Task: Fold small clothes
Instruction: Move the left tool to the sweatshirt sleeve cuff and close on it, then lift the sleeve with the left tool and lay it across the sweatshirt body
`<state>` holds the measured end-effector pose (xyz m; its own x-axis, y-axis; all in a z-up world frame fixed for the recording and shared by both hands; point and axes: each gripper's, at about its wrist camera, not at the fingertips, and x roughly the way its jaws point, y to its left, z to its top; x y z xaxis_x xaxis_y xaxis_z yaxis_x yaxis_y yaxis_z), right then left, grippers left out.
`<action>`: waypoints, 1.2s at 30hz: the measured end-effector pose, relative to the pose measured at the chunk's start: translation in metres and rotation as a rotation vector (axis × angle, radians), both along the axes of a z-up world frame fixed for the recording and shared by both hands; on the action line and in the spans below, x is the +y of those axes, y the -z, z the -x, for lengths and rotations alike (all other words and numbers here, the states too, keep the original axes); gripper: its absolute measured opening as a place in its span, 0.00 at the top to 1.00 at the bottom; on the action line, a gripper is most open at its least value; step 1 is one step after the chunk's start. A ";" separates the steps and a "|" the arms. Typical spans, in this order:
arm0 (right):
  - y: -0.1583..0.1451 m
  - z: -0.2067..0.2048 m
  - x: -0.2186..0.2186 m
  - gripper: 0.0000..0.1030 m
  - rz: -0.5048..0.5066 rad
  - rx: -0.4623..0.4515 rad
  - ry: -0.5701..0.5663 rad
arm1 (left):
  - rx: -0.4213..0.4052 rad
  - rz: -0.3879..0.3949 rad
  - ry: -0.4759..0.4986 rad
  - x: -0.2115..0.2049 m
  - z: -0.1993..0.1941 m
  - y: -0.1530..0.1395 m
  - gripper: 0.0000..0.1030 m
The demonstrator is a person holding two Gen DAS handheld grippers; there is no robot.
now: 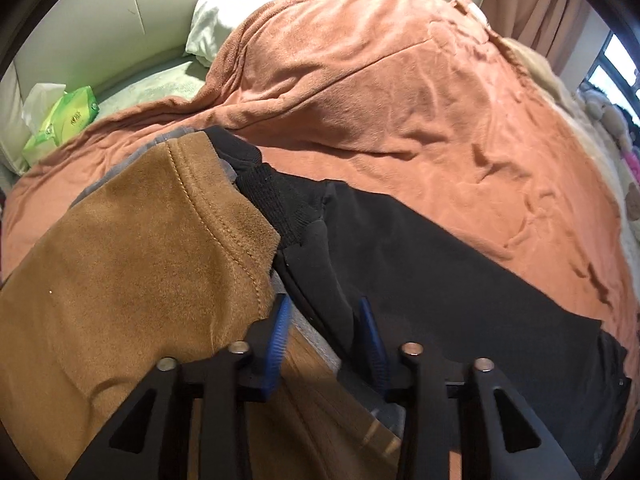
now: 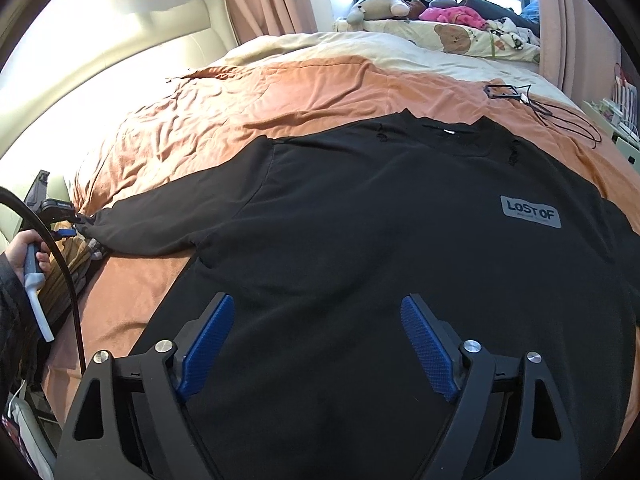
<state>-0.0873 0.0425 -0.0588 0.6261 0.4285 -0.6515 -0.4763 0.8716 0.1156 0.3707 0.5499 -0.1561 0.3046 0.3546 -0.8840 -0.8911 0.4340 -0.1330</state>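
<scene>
The black shirt (image 2: 380, 220) lay flat on the bed (image 2: 200, 120), collar at 12 o'clock. The right claw (image 2: 316, 340) stood wide apart over its hem. The left claw (image 1: 324, 320) straddled the sleeve (image 1: 316, 240) cuff, not yet clamped.

- Black sweatshirt (image 2: 360, 216) lies flat, front up, on an orange bed cover (image 2: 192, 120); grey chest patch (image 2: 530, 211) reads "LOSTOF".
- Right gripper (image 2: 318, 340) hovers above the lower body of the garment, blue pads (image 2: 208, 344) spread wide, nothing between them.
- Left gripper (image 2: 66, 226), gripped by a hand (image 2: 24, 254), sits at the cuff of the outstretched sleeve (image 2: 140, 228).
- Plush toys (image 2: 416, 8) line the window sill.
</scene>
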 end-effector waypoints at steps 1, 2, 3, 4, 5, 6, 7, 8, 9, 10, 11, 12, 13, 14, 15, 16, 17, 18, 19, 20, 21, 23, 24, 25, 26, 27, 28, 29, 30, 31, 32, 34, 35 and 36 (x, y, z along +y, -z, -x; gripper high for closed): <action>0.000 -0.001 0.000 0.21 -0.004 0.007 0.002 | 0.009 -0.003 -0.008 0.001 0.000 0.001 0.84; 0.001 -0.002 0.000 0.24 -0.006 0.010 0.004 | -0.001 0.003 -0.010 0.002 0.000 0.002 0.92; 0.003 -0.003 0.000 0.26 -0.003 0.012 0.008 | -0.028 0.012 -0.007 0.002 0.002 0.000 0.92; 0.003 -0.004 -0.002 0.28 0.003 0.015 0.016 | -0.047 0.006 0.002 0.000 0.002 -0.003 0.93; 0.003 -0.004 -0.002 0.29 0.006 0.017 0.025 | -0.064 -0.006 0.019 -0.003 0.001 -0.008 0.93; 0.004 -0.005 -0.005 0.30 0.003 0.020 0.033 | -0.082 -0.021 0.043 -0.008 0.000 -0.015 0.93; 0.003 -0.005 -0.005 0.31 -0.003 0.023 0.036 | -0.099 -0.030 0.061 -0.012 -0.001 -0.021 0.93; 0.002 -0.005 -0.006 0.32 -0.007 0.026 0.039 | -0.117 -0.038 0.079 -0.016 -0.001 -0.029 0.93; 0.001 -0.004 -0.008 0.32 -0.011 0.026 0.043 | -0.134 -0.045 0.092 -0.020 -0.002 -0.037 0.93; -0.001 -0.003 -0.010 0.32 -0.016 0.023 0.049 | -0.157 -0.046 0.103 -0.024 -0.002 -0.044 0.93; -0.001 -0.002 -0.011 0.32 -0.019 0.022 0.051 | -0.175 -0.045 0.112 -0.027 -0.004 -0.051 0.93; -0.002 -0.001 -0.012 0.32 -0.024 0.021 0.053 | -0.191 -0.047 0.122 -0.031 -0.006 -0.059 0.93; -0.004 0.000 -0.015 0.32 -0.029 0.020 0.056 | -0.216 -0.053 0.140 -0.037 -0.009 -0.070 0.94; -0.005 0.001 -0.016 0.32 -0.034 0.018 0.058 | -0.231 -0.057 0.151 -0.040 -0.012 -0.077 0.94; -0.007 0.003 -0.018 0.32 -0.037 0.014 0.062 | -0.257 -0.059 0.169 -0.047 -0.016 -0.087 0.94; -0.007 0.004 -0.021 0.32 -0.038 0.011 0.066 | -0.285 -0.056 0.190 -0.052 -0.020 -0.096 0.94; -0.008 0.006 -0.024 0.32 -0.042 0.006 0.074 | -0.319 -0.063 0.231 -0.062 -0.026 -0.109 0.95; -0.008 0.007 -0.028 0.32 -0.045 0.004 0.078 | -0.330 -0.074 0.253 -0.070 -0.031 -0.117 0.95; -0.010 0.008 -0.032 0.32 -0.051 0.003 0.085 | -0.349 -0.088 0.284 -0.082 -0.037 -0.131 0.95; -0.011 0.009 -0.036 0.32 -0.056 0.001 0.093 | -0.366 -0.090 0.301 -0.088 -0.040 -0.138 0.95; -0.012 0.011 -0.041 0.32 -0.060 -0.003 0.102 | -0.394 -0.092 0.325 -0.098 -0.044 -0.150 0.95; -0.015 0.013 -0.049 0.32 -0.068 -0.007 0.116 | -0.426 -0.108 0.358 -0.113 -0.052 -0.168 0.95; -0.016 0.014 -0.052 0.32 -0.072 -0.008 0.123 | -0.443 -0.113 0.377 -0.122 -0.056 -0.178 0.95; -0.017 0.015 -0.056 0.32 -0.076 -0.009 0.131 | -0.456 -0.115 0.393 -0.129 -0.061 -0.186 0.95; -0.018 0.017 -0.060 0.32 -0.079 -0.009 0.140 | -0.474 -0.116 0.414 -0.140 -0.067 -0.197 0.95; -0.020 0.018 -0.064 0.32 -0.083 -0.009 0.146 | -0.486 -0.116 0.429 -0.147 -0.071 -0.203 0.95; -0.021 0.020 -0.067 0.32 -0.087 -0.010 0.152 | -0.496 -0.116 0.443 -0.153 -0.076 -0.210 0.95; -0.023 0.022 -0.071 0.32 -0.091 -0.012 0.158 | -0.507 -0.118 0.460 -0.160 -0.081 -0.217 0.95; -0.024 0.025 -0.075 0.32 -0.094 -0.017 0.167 | -0.517 -0.117 0.477 -0.168 -0.086 -0.223 0.95; -0.027 0.027 -0.078 0.32 -0.097 -0.020 0.172 | -0.528 -0.114 0.493 -0.175 -0.090 -0.229 0.95; -0.028 0.029 -0.082 0.32 -0.100 -0.024 0.178 | -0.538 -0.113 0.507 -0.183 -0.095 -0.234 0.95; -0.031 0.033 -0.091 0.32 -0.105 -0.027 0.191 | -0.552 -0.110 0.539 -0.200 -0.106 -0.243 0.95; -0.032 0.035 -0.094 0.32 -0.105 -0.028 0.196 | -0.557 -0.108 0.550 -0.207 -0.110 -0.245 0.95; -0.032 0.037 -0.098 0.32 -0.103 -0.030 0.204 | -0.562 -0.106 0.564 -0.215 -0.113 -0.248 0.95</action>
